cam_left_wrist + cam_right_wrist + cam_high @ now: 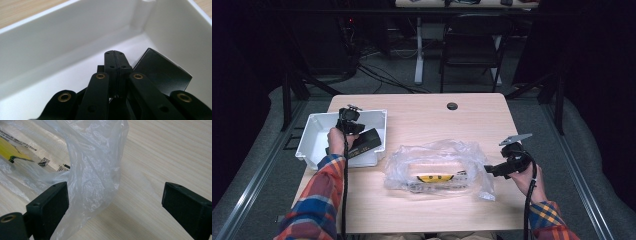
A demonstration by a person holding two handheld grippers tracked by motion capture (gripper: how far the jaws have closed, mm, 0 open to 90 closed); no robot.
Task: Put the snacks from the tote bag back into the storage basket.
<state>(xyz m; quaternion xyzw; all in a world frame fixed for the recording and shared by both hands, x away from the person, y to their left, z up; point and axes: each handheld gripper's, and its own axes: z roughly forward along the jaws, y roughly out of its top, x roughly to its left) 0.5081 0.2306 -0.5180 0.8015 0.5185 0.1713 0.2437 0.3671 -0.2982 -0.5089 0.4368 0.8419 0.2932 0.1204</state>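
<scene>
Left gripper (115, 53) jaws pressed together inside white bin (312, 131), black box (162, 72) at its 3 o'clock — right gripper (115, 195) jaws apart, clear plastic bag (90, 170) at its 9 o'clock jaw.

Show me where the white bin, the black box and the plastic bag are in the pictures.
white bin (312, 131), high view, on its bare left inner wall.
black box (160, 71), left gripper view, on its dark top face.
plastic bag (92, 177), right gripper view, on its crumpled end.
</scene>
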